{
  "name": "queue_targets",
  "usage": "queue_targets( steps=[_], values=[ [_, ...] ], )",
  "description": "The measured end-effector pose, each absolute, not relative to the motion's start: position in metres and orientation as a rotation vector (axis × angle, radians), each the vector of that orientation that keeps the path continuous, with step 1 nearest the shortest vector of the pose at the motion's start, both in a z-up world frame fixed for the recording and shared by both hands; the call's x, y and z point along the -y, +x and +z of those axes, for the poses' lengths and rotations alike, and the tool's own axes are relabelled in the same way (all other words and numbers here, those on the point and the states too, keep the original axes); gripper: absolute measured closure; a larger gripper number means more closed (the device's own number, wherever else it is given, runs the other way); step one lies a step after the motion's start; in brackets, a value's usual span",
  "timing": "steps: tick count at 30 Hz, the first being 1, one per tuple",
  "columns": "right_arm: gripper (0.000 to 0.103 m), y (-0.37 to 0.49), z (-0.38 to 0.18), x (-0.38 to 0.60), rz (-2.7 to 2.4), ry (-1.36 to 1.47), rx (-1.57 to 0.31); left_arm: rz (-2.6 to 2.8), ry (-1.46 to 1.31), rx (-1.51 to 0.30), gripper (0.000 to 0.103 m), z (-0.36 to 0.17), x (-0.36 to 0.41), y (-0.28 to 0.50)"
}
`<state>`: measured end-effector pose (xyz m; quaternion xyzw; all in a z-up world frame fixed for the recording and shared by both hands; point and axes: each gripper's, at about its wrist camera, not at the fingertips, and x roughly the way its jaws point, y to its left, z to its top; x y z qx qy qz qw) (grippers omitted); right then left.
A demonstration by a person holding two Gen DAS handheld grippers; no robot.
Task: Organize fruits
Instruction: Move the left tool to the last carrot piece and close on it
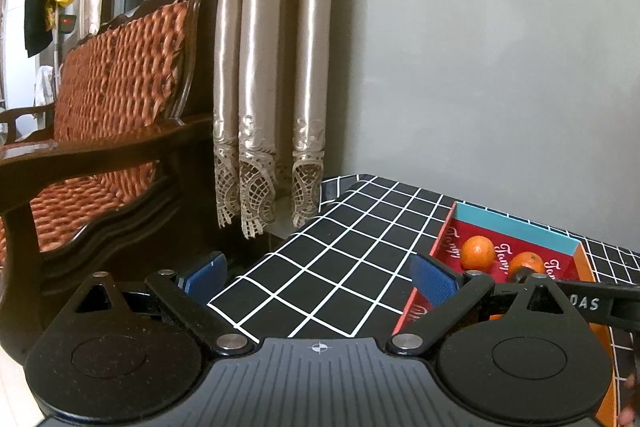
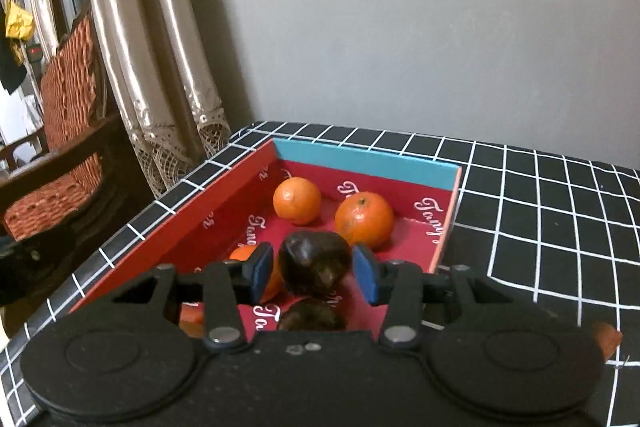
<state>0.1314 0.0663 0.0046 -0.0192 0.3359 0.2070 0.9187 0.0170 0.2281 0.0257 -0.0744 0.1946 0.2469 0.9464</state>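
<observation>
The right tongs hung over the near end of the red box, their blue pads apart with a dark fruit between them; gaps showed on both sides of it, so they were not clamped. A 2nd dark fruit lay just below, partly hidden by the tool body. Beyond, 2 oranges sat side by side near the blue far wall, and a 3rd orange peeked out behind the left pad.

The left tongs stood wide apart over the checked bench, holding nothing, with the box just to their right. A wooden chair and curtains stood past the bench's edge.
</observation>
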Motion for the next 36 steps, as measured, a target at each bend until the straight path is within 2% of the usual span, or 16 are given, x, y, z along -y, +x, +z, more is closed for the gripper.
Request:
queue_targets(
  steps=[4,8,20,29,31,36],
  values=[
    [0.049,0.123,0.015,-0.055,0.409,-0.042,-0.664,0.489,-0.143,-0.396,0.005,0.026,-0.221,0.019],
    [0.045,0.111,0.027,-0.039,0.380,-0.044,-0.636,0.467,-0.118,-0.398,0.005,0.027,-0.206,0.022],
    [0.045,0.074,0.038,0.038,0.268,-0.043,-0.594,0.382,-0.053,-0.397,0.005,0.029,-0.138,0.039],
    [0.042,0.052,0.042,0.115,0.138,-0.002,-0.564,0.172,0.092,-0.334,0.005,0.026,-0.044,0.045],
    [0.039,0.046,0.044,0.131,0.116,0.019,-0.553,0.123,0.120,-0.338,0.005,0.022,-0.023,0.047],
    [0.039,0.032,0.047,0.160,0.086,0.029,-0.540,0.035,0.179,-0.360,0.005,0.011,0.020,0.060]
  ],
)
